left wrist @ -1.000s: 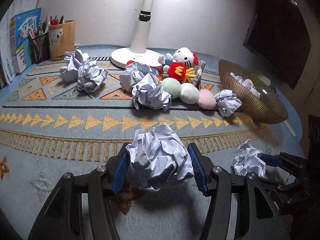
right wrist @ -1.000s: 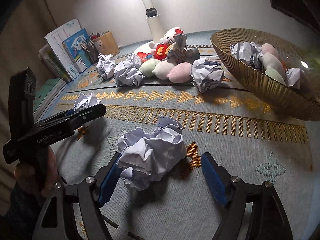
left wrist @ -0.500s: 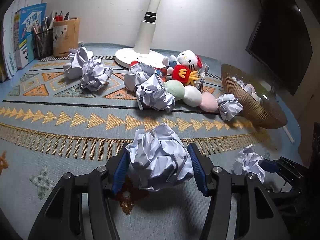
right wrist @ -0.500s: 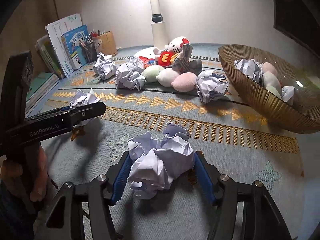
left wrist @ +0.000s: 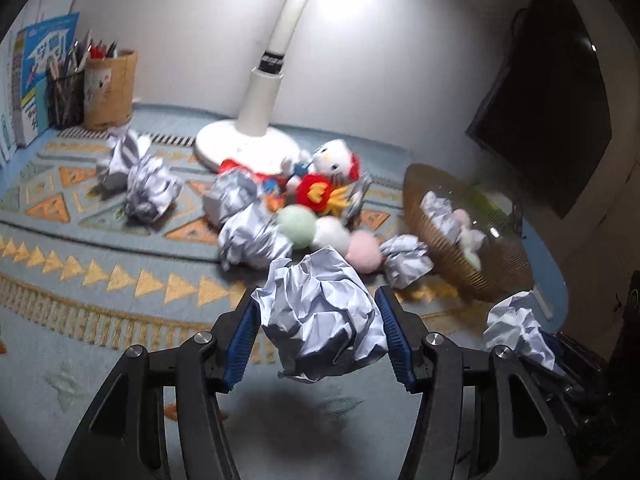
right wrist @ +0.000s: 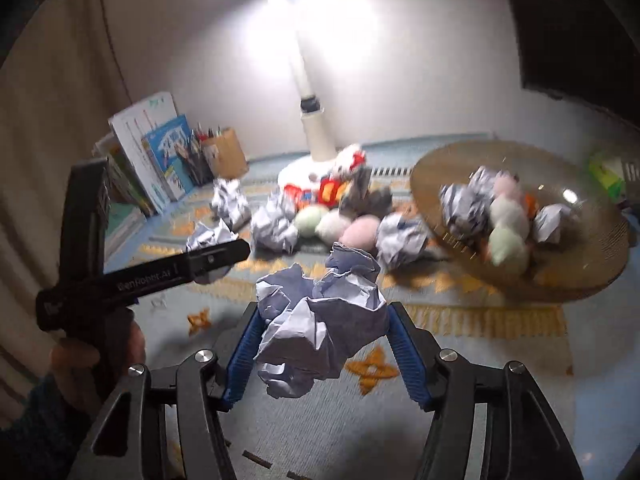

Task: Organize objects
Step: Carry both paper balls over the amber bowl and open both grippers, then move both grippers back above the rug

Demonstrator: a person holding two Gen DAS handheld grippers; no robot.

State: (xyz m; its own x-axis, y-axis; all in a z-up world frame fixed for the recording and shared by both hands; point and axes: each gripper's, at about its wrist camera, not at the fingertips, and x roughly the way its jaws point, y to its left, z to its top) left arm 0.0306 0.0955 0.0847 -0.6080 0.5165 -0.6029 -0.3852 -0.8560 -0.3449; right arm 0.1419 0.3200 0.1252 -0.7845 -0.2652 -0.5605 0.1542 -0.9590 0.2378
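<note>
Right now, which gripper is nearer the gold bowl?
Right. The right gripper holds its paper ball just short of the bowl; the left gripper is farther off on its far side.

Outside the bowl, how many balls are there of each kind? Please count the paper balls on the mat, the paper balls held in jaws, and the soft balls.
Paper balls on the mat: 5
Held paper balls: 2
Soft balls: 3
Total: 10
</note>
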